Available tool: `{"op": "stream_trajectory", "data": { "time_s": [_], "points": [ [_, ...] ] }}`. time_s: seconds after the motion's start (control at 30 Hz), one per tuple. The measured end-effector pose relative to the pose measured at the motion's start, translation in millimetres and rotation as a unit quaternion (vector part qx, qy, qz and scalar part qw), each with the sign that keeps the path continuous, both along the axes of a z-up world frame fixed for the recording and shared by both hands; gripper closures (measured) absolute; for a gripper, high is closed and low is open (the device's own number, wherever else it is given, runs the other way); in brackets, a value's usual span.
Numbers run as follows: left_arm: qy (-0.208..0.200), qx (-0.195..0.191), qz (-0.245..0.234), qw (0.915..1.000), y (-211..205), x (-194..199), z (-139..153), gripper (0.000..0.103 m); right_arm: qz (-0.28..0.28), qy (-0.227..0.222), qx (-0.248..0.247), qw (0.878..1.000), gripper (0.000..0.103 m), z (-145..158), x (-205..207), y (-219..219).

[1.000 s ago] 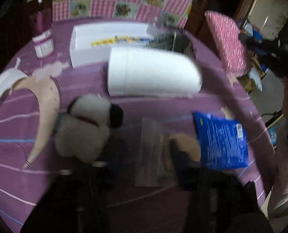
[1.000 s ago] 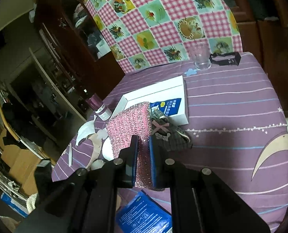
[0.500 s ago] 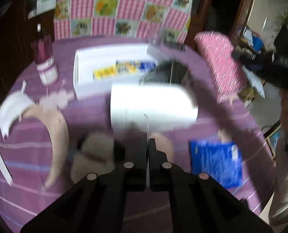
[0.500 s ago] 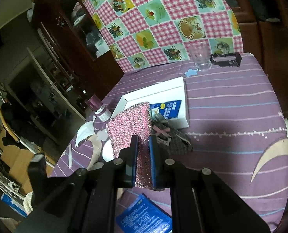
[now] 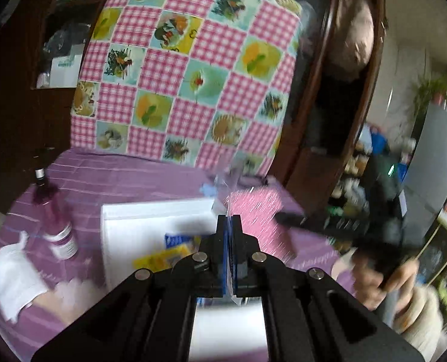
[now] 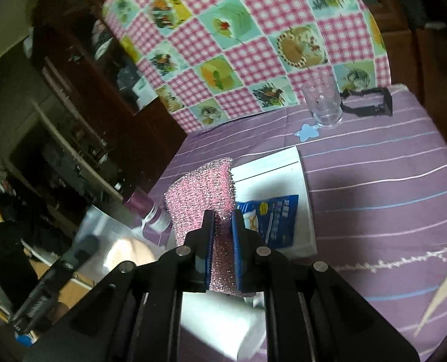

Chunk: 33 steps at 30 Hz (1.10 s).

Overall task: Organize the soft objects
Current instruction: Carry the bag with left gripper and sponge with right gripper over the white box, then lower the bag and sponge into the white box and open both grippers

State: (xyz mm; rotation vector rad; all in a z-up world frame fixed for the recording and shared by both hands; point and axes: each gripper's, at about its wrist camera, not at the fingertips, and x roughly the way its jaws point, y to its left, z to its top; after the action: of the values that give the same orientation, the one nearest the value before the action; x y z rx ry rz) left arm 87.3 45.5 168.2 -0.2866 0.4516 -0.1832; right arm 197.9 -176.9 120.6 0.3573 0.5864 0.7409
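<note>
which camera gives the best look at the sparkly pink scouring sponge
The right wrist view: the sparkly pink scouring sponge is sharp and central, clamped in the right gripper. The left wrist view shows it only as a motion-blurred patch.

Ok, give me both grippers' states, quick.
Left gripper: shut on a clear plastic bag.
Right gripper: shut on the pink sponge.

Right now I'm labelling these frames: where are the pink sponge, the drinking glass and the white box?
pink sponge (image 6: 200,194), right wrist view, its glittery front face.
drinking glass (image 6: 324,105), right wrist view, its clear wall.
white box (image 6: 306,208), right wrist view, its right rim.
</note>
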Motion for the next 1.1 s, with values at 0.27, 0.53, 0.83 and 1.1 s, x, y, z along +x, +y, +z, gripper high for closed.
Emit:
{"op": "stream_trajectory", "data": {
  "time_s": [0.27,0.53,0.83,1.1],
  "points": [
    [0.097,-0.01,0.067,0.9929,35.7,73.2,-87.0,0.103,-0.014,0.058,0.001,0.998,0.09,-38.4,58.1,25.3],
    [0.228,0.025,0.093,0.9689,38.6,101.7,-145.1,0.103,-0.013,0.114,-0.024,0.993,0.09,-71.0,82.2,41.2],
    [0.187,0.026,0.079,0.9788,36.6,88.1,-130.1,0.036,-0.034,0.08,-0.026,0.996,0.076,-60.4,73.1,36.1],
    [0.117,0.021,0.113,0.9864,36.7,61.0,-101.9,0.033,-0.055,0.022,-0.072,0.996,0.044,-34.8,52.8,36.8]
  ]
}}
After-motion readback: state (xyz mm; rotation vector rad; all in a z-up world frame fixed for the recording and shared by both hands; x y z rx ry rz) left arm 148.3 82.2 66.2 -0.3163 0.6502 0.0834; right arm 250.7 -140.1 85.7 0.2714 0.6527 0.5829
